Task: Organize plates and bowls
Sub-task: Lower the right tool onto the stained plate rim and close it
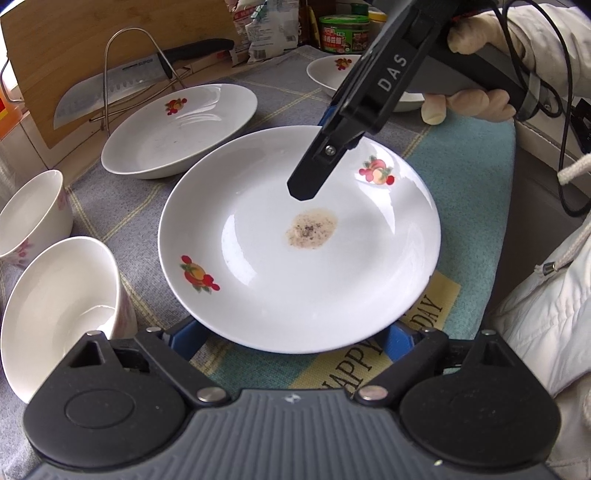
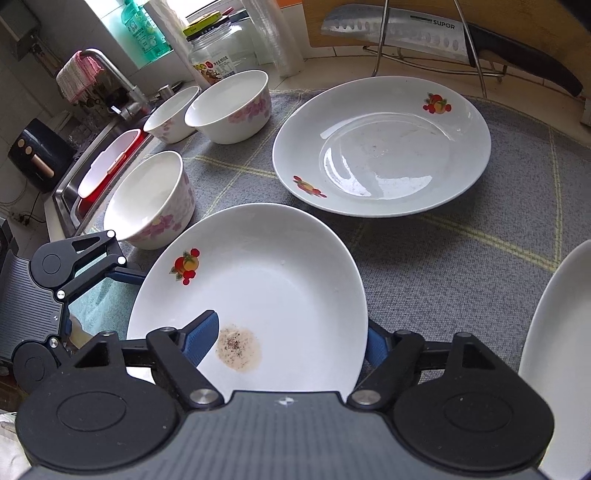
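My right gripper [image 2: 291, 339] straddles the near rim of the stained plate [image 2: 280, 280], one finger over the well, one outside the edge; whether they pinch I cannot tell. My left gripper [image 1: 291, 336] stands open around its opposite rim. Bare grey cloth [image 2: 461, 258] lies between it and the second plate [image 2: 384, 147]. Three bowls [image 2: 147, 199] crowd the sink side. The knife [image 2: 399, 31] reads SUPOR.
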Tool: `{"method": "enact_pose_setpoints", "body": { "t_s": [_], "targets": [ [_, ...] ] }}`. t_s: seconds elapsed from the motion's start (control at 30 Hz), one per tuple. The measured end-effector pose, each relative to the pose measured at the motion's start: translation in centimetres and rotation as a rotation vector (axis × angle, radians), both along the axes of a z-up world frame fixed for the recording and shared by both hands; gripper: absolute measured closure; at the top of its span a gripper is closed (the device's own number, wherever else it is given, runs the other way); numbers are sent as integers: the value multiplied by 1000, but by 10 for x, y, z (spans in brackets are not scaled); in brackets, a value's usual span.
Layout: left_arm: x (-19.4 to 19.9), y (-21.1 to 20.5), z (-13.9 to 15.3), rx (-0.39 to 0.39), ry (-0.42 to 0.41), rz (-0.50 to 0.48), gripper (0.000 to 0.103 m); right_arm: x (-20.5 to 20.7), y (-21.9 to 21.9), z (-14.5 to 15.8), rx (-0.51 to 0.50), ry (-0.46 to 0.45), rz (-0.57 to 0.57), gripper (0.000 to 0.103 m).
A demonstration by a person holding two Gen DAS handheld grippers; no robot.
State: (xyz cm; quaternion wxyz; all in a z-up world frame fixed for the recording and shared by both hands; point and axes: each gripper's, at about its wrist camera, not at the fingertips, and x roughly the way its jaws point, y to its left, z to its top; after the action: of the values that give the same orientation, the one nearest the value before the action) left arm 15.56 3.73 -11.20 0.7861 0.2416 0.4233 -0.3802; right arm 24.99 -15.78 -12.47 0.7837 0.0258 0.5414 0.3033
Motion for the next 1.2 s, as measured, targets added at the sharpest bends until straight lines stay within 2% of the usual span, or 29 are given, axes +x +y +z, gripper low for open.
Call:
{"method": "enact_pose_setpoints", "body": {
  "t_s": [0.23, 0.43, 1.2],
  "targets": [
    [0, -1, 0, -1, -10, 6, 10, 4, -1, 0, 4, -11, -28, 22],
    [-2, 0, -1, -9, -13, 8, 10, 4, 1, 2, -24, -19, -30, 27],
    [-5, -3, 5, -23, -23, 7, 12, -10, 0, 10, -74, -49, -17, 28]
  ]
}}
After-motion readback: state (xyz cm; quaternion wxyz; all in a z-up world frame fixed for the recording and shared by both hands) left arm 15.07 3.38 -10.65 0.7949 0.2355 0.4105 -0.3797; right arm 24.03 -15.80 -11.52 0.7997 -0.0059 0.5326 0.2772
